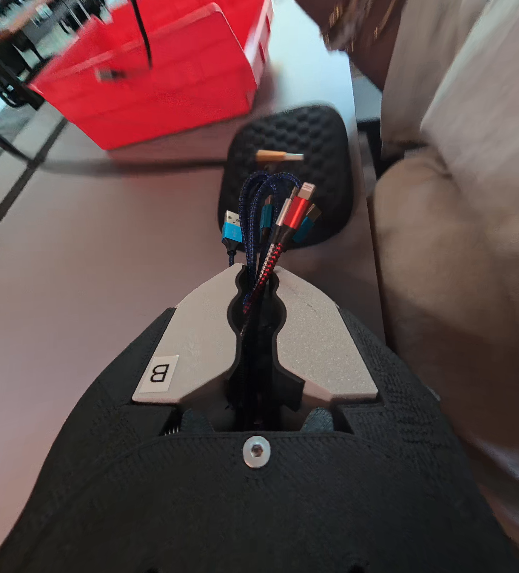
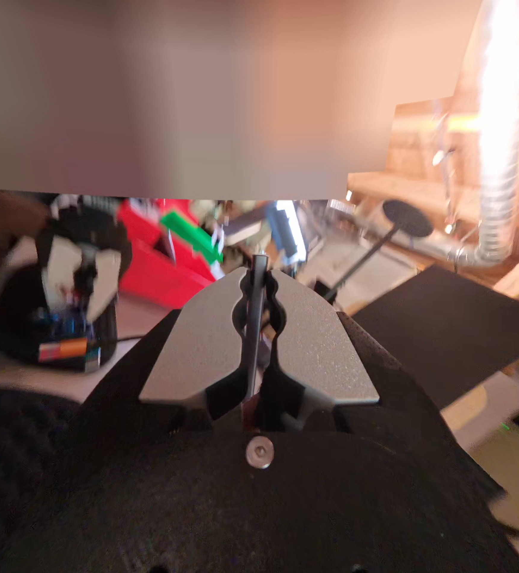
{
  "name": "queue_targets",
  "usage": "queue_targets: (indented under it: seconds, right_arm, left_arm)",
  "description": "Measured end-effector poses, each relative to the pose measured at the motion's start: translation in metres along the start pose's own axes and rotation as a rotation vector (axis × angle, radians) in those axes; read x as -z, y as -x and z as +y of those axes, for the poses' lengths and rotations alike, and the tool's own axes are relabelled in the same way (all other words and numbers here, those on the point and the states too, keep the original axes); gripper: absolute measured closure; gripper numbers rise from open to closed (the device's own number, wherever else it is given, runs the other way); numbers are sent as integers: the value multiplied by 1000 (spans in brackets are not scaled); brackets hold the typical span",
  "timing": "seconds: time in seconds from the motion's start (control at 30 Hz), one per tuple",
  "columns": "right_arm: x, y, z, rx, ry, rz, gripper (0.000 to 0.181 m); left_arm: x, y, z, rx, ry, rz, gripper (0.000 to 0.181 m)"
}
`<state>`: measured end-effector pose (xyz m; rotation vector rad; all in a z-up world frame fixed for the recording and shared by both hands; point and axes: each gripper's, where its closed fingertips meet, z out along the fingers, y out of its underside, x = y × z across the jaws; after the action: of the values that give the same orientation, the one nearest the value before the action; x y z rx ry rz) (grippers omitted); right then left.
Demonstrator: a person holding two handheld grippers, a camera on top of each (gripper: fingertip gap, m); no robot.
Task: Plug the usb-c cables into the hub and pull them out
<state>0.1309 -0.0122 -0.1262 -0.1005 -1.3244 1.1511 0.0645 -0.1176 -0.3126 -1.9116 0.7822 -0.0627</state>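
Red bin (image 1: 146, 83) behind black pad (image 1: 289, 139) motion-blurred, top cut off; cable bundle (image 1: 261, 235) lower run hidden between fingers.

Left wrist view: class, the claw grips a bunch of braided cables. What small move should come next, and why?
Probably lower the bundle onto the black mat to single out one plug. The left claw clamps several at once, and the right claw is shut on a slim dark piece, perhaps the hub.
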Motion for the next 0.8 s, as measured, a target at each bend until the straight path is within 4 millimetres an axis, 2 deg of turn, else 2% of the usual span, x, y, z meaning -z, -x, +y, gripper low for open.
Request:
queue_targets:
  seconds: [0.1, 0.23, 0.33, 0.4, 0.43, 0.47, 0.53, 0.67, 0.8]
  right_arm:
    - [-16, 26, 49, 166, 302, -108, 173]
    - [-18, 75, 104, 327, 574, -291, 172]
    - [-11, 113, 128, 288, 658, -406, 172]
    - [-6, 134, 134, 191, 685, -468, 171]
    - [-5, 139, 136, 144, 699, -478, 163]
    - [-5, 141, 135, 99, 704, -476, 155]
    - [-12, 138, 125, -2, 656, -433, 150]
    - [-35, 120, 68, -231, 355, -333, 157]
    - [-48, 114, 31, -376, 172, -309, 164]
  left_arm:
    - [9, 7, -8, 52, -89, -19, 170]
    - [20, 19, -17, 116, -198, -66, 170]
    - [28, 28, -23, 152, -267, -110, 170]
    - [32, 32, -25, 172, -304, -130, 170]
    - [34, 34, -26, 185, -321, -135, 170]
    - [37, 36, -27, 198, -338, -140, 170]
    - [41, 40, -30, 220, -374, -158, 170]
    - [46, 42, -35, 239, -431, -156, 171]
    - [47, 43, -37, 245, -447, -160, 171]
